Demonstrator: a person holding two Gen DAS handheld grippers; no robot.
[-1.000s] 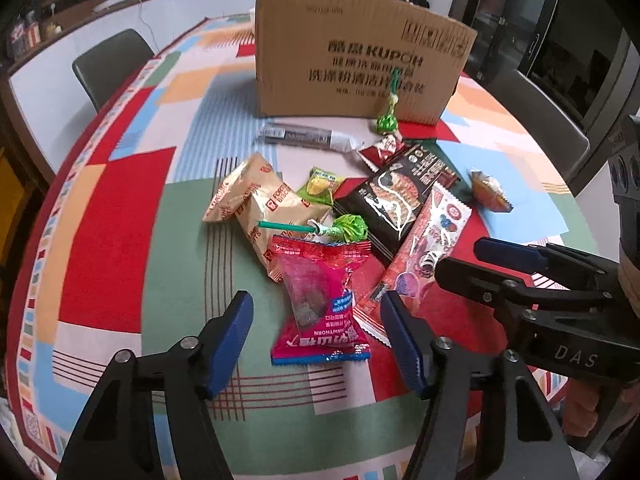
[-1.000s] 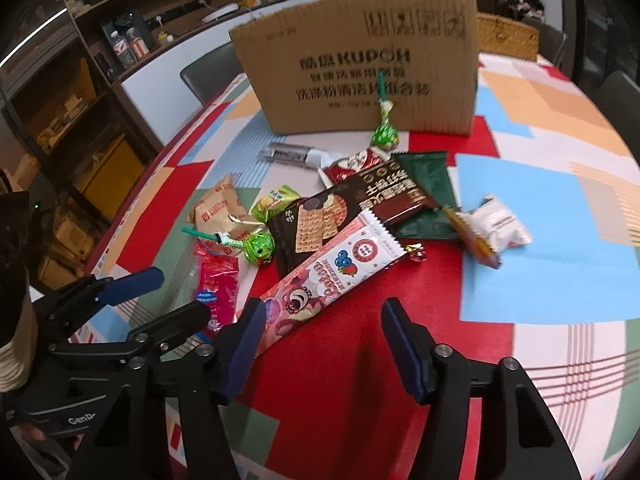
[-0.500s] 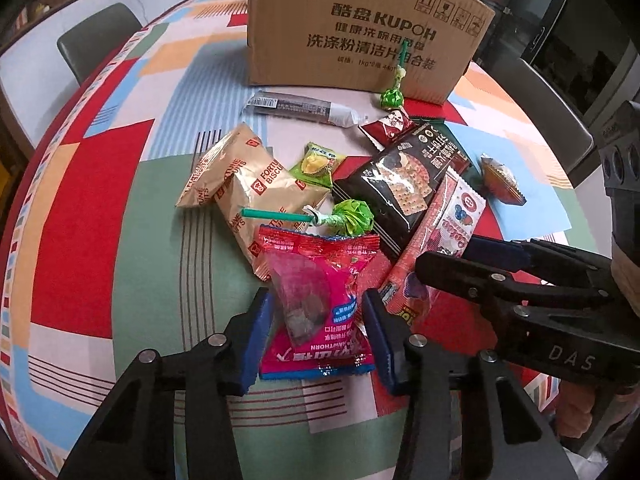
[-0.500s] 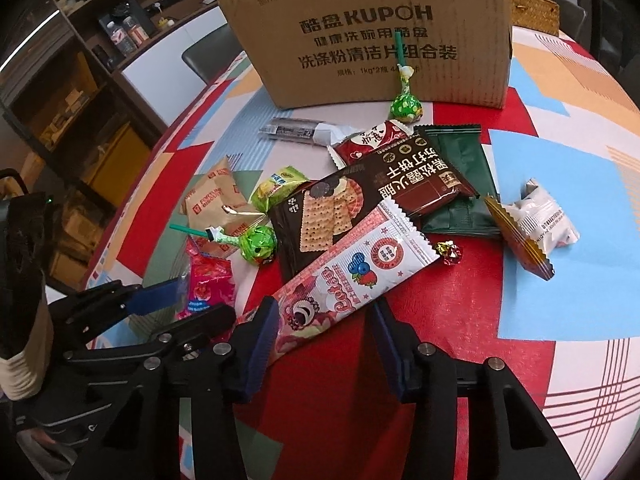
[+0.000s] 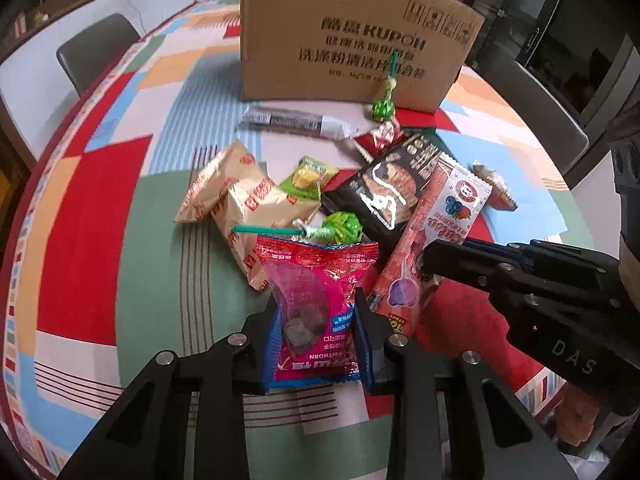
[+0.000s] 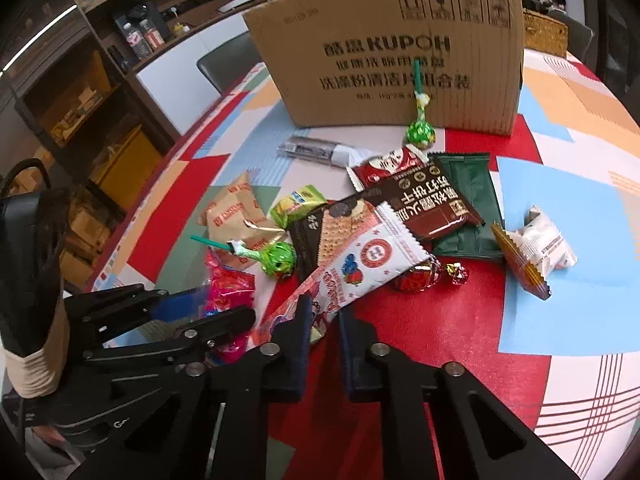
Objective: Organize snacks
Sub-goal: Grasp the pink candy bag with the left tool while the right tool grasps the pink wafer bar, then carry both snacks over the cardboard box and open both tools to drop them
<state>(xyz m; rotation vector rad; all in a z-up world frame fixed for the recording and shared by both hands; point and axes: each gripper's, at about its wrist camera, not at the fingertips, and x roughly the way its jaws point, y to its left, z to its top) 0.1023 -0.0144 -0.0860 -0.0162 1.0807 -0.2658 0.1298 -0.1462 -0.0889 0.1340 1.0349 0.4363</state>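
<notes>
Left wrist view shows the left gripper [image 5: 316, 344] closing its fingers on the pink snack bag [image 5: 316, 300] on the counter [image 5: 152, 280] (the right gripper [image 6: 324, 356] pinches the long strawberry packet [image 6: 360, 264] beside it).

pink pouch [image 5: 316, 304]: glossy plastic | box [image 5: 352, 36]: matt cardboard | tablecloth [image 5: 80, 216]: smooth, slight sheen

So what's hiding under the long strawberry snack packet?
Its far end lies over the dark cracker packet and a red foil candy. The right gripper grips its near end. Anything beneath is covered.
</notes>
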